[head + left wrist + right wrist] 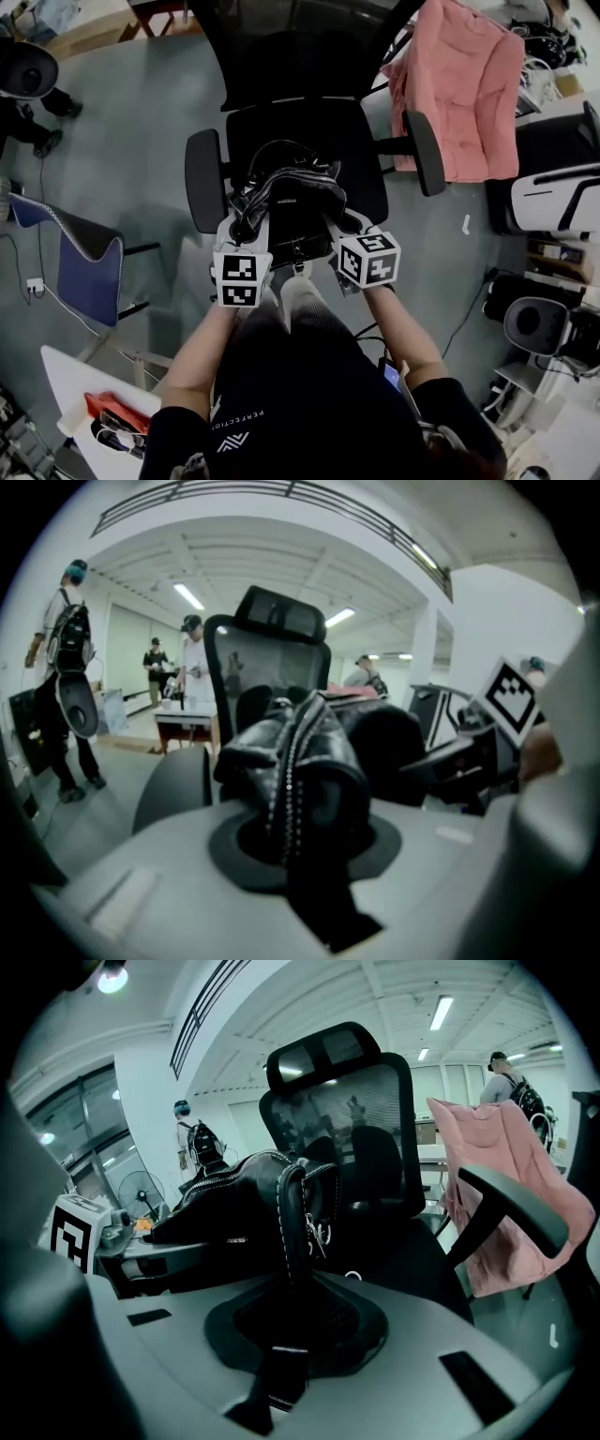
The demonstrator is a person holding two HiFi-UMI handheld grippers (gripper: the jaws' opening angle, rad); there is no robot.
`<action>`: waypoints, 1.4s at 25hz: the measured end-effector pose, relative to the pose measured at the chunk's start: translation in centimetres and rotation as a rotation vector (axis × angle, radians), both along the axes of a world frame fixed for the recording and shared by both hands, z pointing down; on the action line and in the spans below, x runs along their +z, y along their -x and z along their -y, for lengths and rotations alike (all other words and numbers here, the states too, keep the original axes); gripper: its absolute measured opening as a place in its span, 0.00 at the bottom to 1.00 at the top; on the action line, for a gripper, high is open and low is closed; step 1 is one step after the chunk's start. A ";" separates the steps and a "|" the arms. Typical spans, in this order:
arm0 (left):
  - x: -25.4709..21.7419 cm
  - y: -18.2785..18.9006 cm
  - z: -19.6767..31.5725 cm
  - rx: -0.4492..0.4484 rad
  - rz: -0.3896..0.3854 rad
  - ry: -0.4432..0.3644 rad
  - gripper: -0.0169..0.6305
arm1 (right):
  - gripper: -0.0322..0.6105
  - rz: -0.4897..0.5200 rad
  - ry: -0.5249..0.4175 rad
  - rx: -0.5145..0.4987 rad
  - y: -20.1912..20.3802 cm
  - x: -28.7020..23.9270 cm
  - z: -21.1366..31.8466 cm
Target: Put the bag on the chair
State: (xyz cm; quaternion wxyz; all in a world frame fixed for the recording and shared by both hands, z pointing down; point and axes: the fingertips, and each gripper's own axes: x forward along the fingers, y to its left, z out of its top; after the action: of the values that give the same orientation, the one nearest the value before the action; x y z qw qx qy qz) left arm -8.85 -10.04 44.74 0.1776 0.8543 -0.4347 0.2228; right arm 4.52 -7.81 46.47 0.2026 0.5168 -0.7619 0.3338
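Observation:
A black leather bag (291, 202) with a studded strap sits at the front of the black office chair's seat (309, 127); whether it rests on the seat I cannot tell. My left gripper (241, 225) is shut on the bag's left side, and in the left gripper view the studded strap (286, 789) runs between its jaws (305, 855). On the bag's right side my right gripper (344, 228) is shut on a stitched strap (292, 1222), which passes down between the jaws (295, 1326). The chair's mesh backrest (347, 1101) stands behind the bag (225, 1204).
The chair's armrests (204, 178) (427, 150) flank the bag. A pink jacket (469, 84) hangs over a chair at the right. A blue chair (89, 267) stands at the left, a white table (75, 375) at lower left. People (66, 639) stand in the background.

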 end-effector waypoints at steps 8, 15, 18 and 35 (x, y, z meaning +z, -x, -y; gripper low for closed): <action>2.1 -0.6 2.4 -0.082 0.048 0.017 0.17 | 0.11 0.001 0.005 -0.066 -0.7 2.6 3.9; 4.3 -1.6 4.2 -0.135 0.085 0.026 0.19 | 0.12 -0.004 0.031 -0.088 -1.7 5.5 6.2; 5.0 -2.1 4.9 -0.153 0.093 0.028 0.20 | 0.12 -0.004 0.041 -0.088 -2.2 6.6 7.1; 7.1 -1.3 6.4 -0.232 0.160 0.106 0.43 | 0.19 0.006 0.111 -0.135 -2.6 9.7 8.3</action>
State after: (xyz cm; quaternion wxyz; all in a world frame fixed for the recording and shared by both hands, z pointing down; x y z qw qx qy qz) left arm -7.52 -16.47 51.84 0.2117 0.7672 -0.5310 0.2909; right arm 7.09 -16.07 56.21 0.2508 0.4512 -0.7758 0.3627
